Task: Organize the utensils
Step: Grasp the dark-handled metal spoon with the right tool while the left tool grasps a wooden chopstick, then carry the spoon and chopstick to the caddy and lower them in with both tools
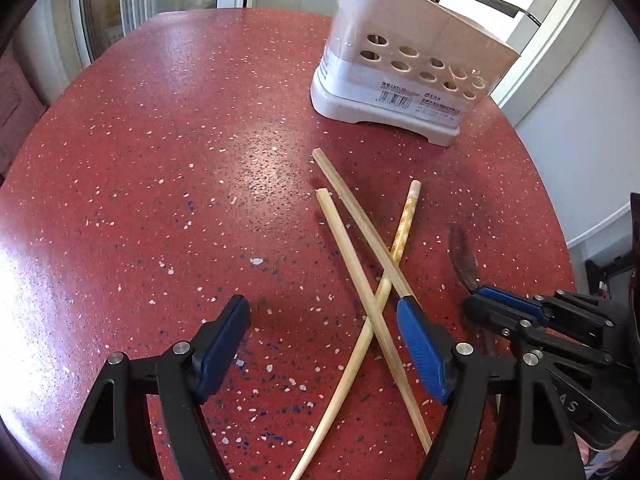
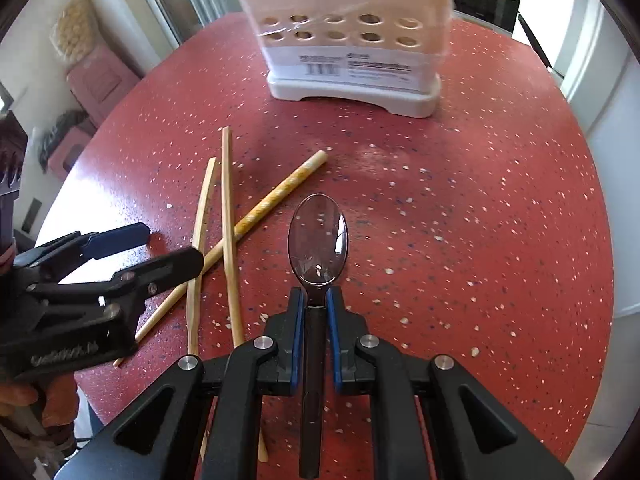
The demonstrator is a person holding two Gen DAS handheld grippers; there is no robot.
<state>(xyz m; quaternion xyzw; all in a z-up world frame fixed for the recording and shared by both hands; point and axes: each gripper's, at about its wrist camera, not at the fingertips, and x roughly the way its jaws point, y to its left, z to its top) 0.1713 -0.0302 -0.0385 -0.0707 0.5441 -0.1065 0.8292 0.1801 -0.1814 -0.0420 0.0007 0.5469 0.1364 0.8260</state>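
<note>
On the red table [image 1: 160, 160], the left gripper [image 1: 320, 344] gapes wide, empty, over three crossed chopsticks [image 1: 352, 248] whose near ends are cut off. Right of them, the right gripper [image 2: 316, 304] is clamped on the spoon [image 2: 318, 240] neck, its handle partly hidden. Behind stands the caddy [image 2: 344, 40], contents unclear.

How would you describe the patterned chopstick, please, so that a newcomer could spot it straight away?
Start at the white utensil holder at the far side of the red speckled table. In front of it lie three crossed chopsticks, left of the spoon. The patterned chopstick is the round one with yellow mottling; the other two are plain, square-ended wood.
</note>
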